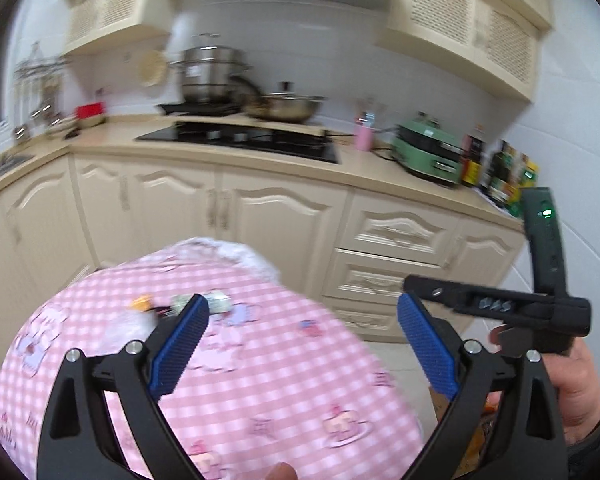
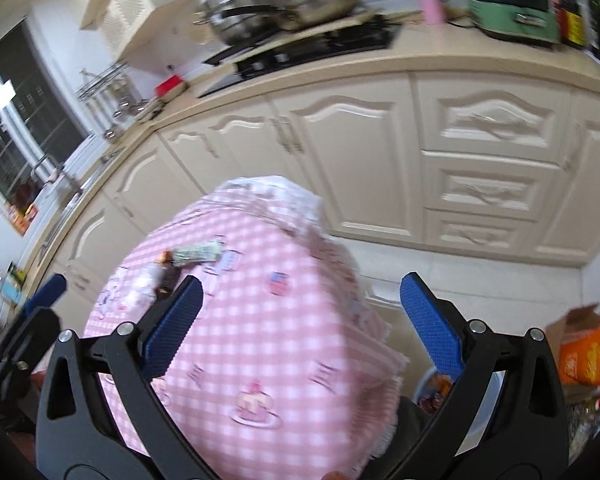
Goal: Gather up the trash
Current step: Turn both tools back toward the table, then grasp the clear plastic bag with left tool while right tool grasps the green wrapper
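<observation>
A small table with a pink checked cloth (image 1: 260,380) (image 2: 268,340) stands below both grippers. Trash lies at its far left part: a green-white wrapper (image 1: 216,302) (image 2: 198,253), a small orange piece (image 1: 141,303), a dark wrapper (image 2: 168,278) and a clear plastic piece (image 1: 128,330) (image 2: 142,286). My left gripper (image 1: 302,314) is open and empty above the table. My right gripper (image 2: 300,294) is open and empty too; it also shows in the left wrist view (image 1: 500,308), at the right. The images are blurred.
Cream kitchen cabinets (image 1: 284,220) (image 2: 360,152) with a counter, stove (image 1: 240,138), pots (image 1: 212,76) and a green appliance (image 1: 428,152) stand behind the table. A bin with trash (image 2: 440,388) and an orange carton (image 2: 592,352) sit on the floor at the right.
</observation>
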Motion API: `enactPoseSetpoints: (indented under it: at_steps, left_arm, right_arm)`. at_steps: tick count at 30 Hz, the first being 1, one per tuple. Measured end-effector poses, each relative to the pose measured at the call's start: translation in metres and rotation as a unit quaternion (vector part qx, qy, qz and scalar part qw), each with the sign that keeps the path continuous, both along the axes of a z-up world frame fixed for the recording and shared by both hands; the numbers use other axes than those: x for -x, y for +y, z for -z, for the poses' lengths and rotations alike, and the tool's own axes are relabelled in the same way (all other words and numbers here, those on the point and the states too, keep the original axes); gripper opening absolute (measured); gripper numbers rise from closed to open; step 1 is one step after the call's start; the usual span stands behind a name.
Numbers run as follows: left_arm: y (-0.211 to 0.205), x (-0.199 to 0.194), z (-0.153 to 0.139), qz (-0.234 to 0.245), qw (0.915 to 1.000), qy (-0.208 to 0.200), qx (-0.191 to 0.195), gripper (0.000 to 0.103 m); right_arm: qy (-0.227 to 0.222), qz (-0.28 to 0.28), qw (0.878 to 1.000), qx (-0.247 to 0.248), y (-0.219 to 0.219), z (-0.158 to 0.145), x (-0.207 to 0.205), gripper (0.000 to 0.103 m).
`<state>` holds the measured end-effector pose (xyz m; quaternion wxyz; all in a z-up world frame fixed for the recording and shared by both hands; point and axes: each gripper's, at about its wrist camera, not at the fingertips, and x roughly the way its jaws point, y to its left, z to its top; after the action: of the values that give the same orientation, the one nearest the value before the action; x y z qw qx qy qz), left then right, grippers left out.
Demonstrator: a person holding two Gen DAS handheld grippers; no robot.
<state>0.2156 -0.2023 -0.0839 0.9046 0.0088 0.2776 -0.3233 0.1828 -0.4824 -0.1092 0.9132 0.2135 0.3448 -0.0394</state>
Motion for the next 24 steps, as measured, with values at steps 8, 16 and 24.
enactPoseSetpoints:
  at_steps: [8, 16, 24]
  left_arm:
    - [0.067, -0.038, 0.021, -0.090, 0.9956, 0.014, -0.019, 0.093]
    - [0.096, -0.094, 0.068, -0.133, 0.9883, 0.057, -0.048, 0.093]
    - [0.089, -0.129, 0.112, -0.131, 0.9851, 0.099, -0.052, 0.093]
  right_arm:
    - [0.002, -0.046, 0.999, 0.017, 0.040, -0.003, -0.042, 0.097]
    - [0.025, -0.065, 0.997, 0.022, 0.060, 0.015, -0.077, 0.097]
    - [0.051, -0.072, 0.996, 0.022, 0.072, 0.037, -0.109, 0.097]
